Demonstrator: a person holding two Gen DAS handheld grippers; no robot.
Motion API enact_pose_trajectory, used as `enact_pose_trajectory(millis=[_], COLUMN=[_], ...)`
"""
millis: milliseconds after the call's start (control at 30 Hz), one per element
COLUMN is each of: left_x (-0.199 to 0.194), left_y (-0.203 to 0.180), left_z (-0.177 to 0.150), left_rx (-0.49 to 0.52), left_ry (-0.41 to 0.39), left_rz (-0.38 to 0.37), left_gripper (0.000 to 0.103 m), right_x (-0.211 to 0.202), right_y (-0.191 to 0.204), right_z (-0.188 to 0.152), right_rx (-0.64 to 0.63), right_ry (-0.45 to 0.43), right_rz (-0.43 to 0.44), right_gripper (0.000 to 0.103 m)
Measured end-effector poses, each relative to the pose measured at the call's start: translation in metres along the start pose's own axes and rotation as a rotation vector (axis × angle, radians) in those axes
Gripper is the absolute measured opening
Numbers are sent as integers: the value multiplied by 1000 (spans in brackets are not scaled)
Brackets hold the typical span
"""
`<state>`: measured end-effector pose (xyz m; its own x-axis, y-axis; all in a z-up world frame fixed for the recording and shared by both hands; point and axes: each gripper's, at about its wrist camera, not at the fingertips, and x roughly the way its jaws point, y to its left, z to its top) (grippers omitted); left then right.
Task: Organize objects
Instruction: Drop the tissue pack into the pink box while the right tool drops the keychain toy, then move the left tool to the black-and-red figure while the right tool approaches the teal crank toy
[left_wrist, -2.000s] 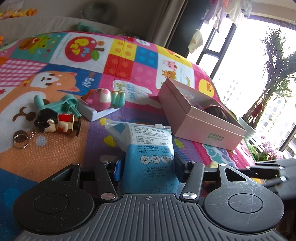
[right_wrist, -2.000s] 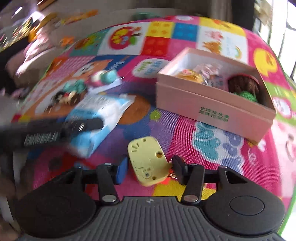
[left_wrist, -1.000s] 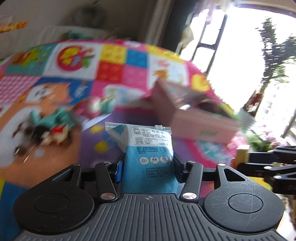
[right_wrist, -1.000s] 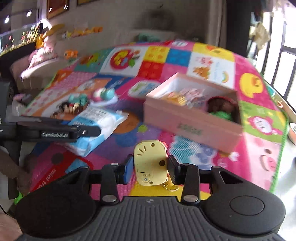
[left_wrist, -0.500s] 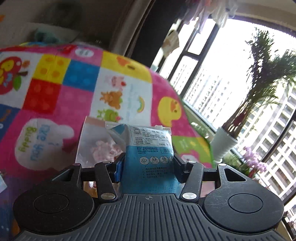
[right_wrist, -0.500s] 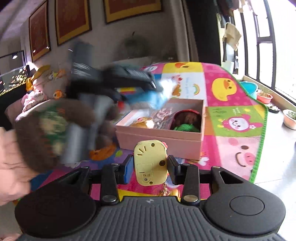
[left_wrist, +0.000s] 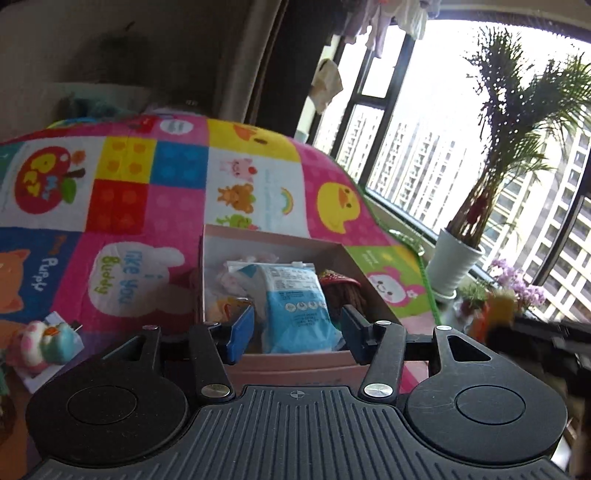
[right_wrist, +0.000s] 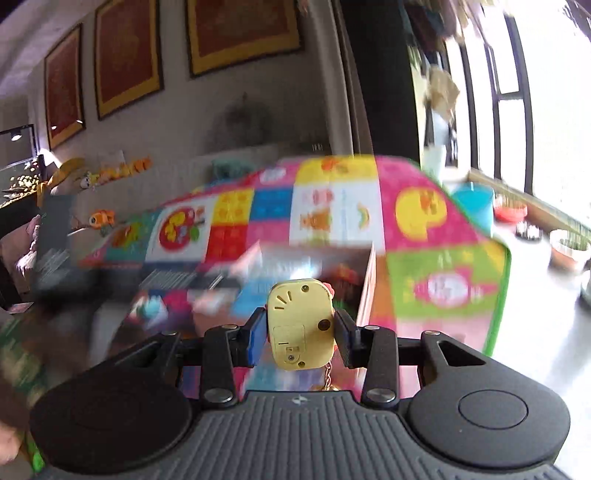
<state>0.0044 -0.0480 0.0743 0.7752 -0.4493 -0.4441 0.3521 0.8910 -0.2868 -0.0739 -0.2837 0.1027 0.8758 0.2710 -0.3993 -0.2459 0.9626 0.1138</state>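
A colourful patchwork play mat (left_wrist: 155, 206), printed with cartoon animals, an apple and plain squares, covered the floor. An open pink cardboard box (left_wrist: 295, 363) sat directly on it near the window side. To the left, a small pink-and-teal plush toy (left_wrist: 44, 343) on a white card lay on the mat.

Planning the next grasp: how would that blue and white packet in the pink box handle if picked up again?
The blue and white packet looks soft and puffy, so probably light and floppy. Its glossy film may slip. It lies slumped in the pink box, so unlikely to roll.
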Motion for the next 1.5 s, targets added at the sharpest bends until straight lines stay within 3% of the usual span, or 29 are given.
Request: enact_pose_trajectory(millis=[267,333,367,433,533,633,700,933,1033,1133,1233,1367,1500], left_x=[-59,-67,-70,-76,-89,-101,-107,-115,-99,-75,-56,-46,-61], left_y=[28,39,46,62,87,112,131,216,241,246,227,195,157], left_z=[-45,-53,-56,-61,-67,-69,-67,-52,-44,-40,-41,-44,-29], left_rx=[15,17,11,-9,-52,-102,-163,-447,-524,-565,-501,-385,-103], left_ry=[37,47,54,63,52,20,-17,-174,-171,-119,-66,18,-73], left_rz=[-47,-21,0,36,83,141,207,457,475,427,357,170,184], left_gripper=[57,57,57,56,56,56,56,56,56,53,53,52,52], right_x=[67,94,106,123,127,118,109,87,86,90,97,97,96], right_y=[5,1,-2,-8,-14,-4,10,70,89,94,96,92,94], right_z=[115,131,135,133,116,89,67,-30,-63,-78,-84,-87,-88], right_rx=[-84,-54,-29,17,91,64,21,-84,-74,-12,6,23,26], right_ry=[-121,-97,-81,-56,-12,21,43,206,264,299,309,305,297], right_rz=[-78,-89,-106,-149,-138,-133,-118,19,48,58,40,32,30], right_gripper=[38,43,51,54,58,65,75,85,85,85,85,88,93])
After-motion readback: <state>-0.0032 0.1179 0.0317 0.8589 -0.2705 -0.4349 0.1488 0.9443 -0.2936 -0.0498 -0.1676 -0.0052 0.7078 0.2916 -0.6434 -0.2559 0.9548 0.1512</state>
